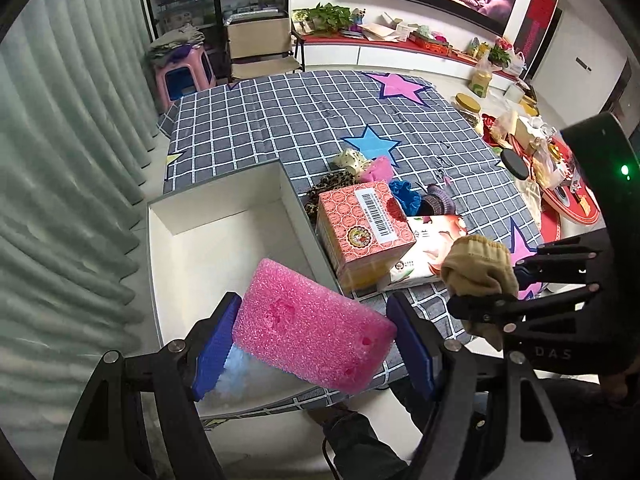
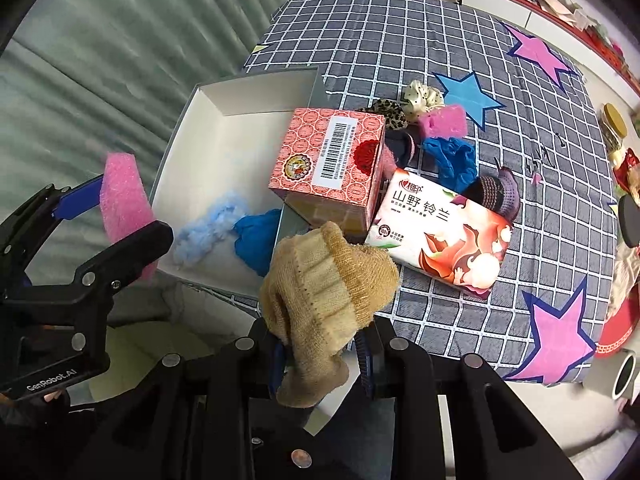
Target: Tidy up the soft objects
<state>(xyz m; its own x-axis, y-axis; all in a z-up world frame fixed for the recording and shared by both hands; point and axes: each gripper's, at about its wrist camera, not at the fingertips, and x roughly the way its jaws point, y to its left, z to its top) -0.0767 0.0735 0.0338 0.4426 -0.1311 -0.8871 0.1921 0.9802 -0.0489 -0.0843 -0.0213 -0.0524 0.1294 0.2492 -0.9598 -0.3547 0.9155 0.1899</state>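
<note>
My left gripper (image 1: 312, 340) is shut on a pink foam block (image 1: 312, 332) and holds it above the near end of the white box (image 1: 224, 240). The block also shows in the right wrist view (image 2: 124, 200). My right gripper (image 2: 322, 354) is shut on a beige knitted sock (image 2: 324, 292), held above the box's near right corner; it also shows in the left wrist view (image 1: 476, 268). Inside the box (image 2: 208, 140) lie a light blue fluffy piece (image 2: 208, 220) and a blue cloth (image 2: 256, 236).
A red patterned carton (image 2: 332, 168) and a tissue pack (image 2: 440, 232) lie right of the box on the checked cloth (image 2: 440, 40). Behind them lie scrunchies (image 2: 422, 98), another pink foam piece (image 2: 444, 120), a blue cloth (image 2: 452, 160) and a dark knit item (image 2: 500, 192). Jars and clutter stand at the right.
</note>
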